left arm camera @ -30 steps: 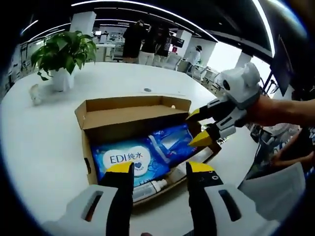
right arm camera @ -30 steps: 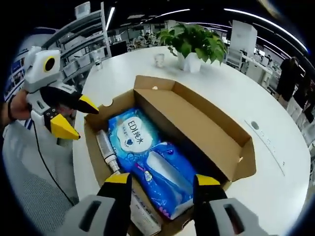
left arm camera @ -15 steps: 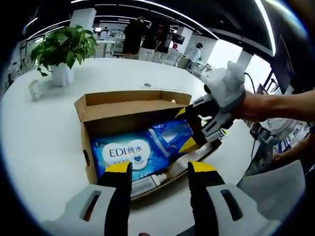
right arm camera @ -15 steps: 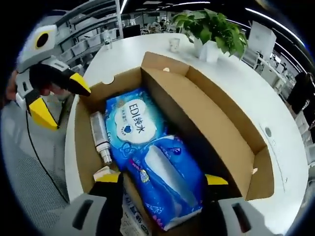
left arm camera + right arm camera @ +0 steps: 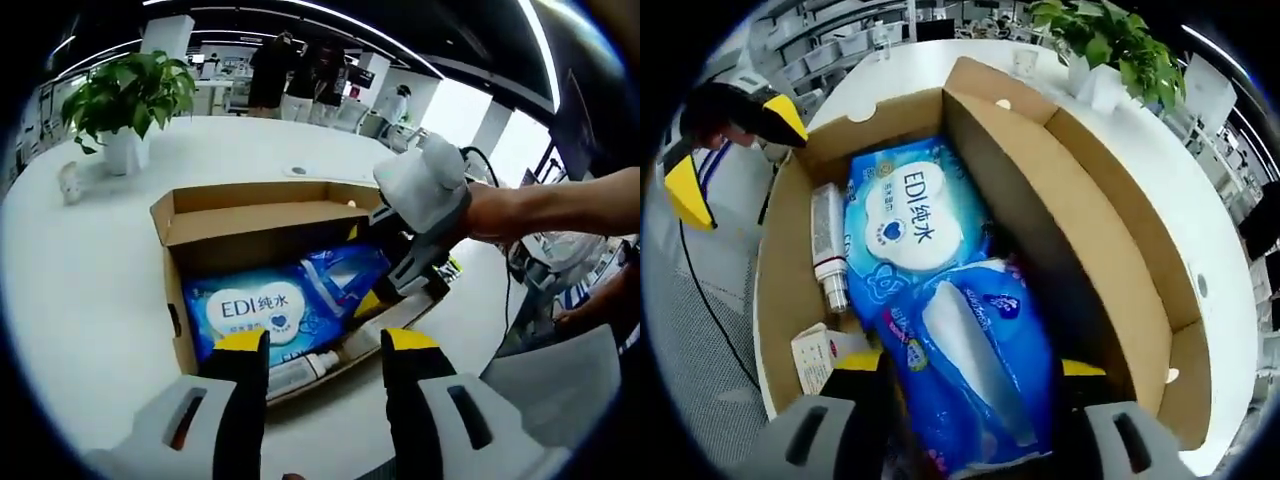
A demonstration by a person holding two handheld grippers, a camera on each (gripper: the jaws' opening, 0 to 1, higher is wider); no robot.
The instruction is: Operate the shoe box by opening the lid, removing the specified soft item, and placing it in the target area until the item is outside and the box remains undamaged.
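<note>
An open cardboard shoe box [image 5: 260,225] [image 5: 1090,230] lies on the white table, its lid standing up at the far side. Inside are a blue "EDI" wipes pack [image 5: 255,310] [image 5: 905,215] and a second blue soft pack [image 5: 345,280] [image 5: 980,370]. My right gripper [image 5: 972,365] [image 5: 385,285] is low inside the box, open, with one jaw on each side of the second pack. My left gripper [image 5: 325,345] [image 5: 735,150] hovers open just outside the box's near wall, holding nothing.
A small bottle [image 5: 300,378] [image 5: 827,245] and a little carton [image 5: 818,355] lie along the box's near wall. A potted plant [image 5: 128,100] [image 5: 1110,40] and a small cup [image 5: 68,188] stand on the table [image 5: 80,300] beyond. Several people stand far back [image 5: 290,80].
My right gripper has dropped from beside the box's end down into it, coming to straddle the second blue pack. The left gripper has stayed where it was.
</note>
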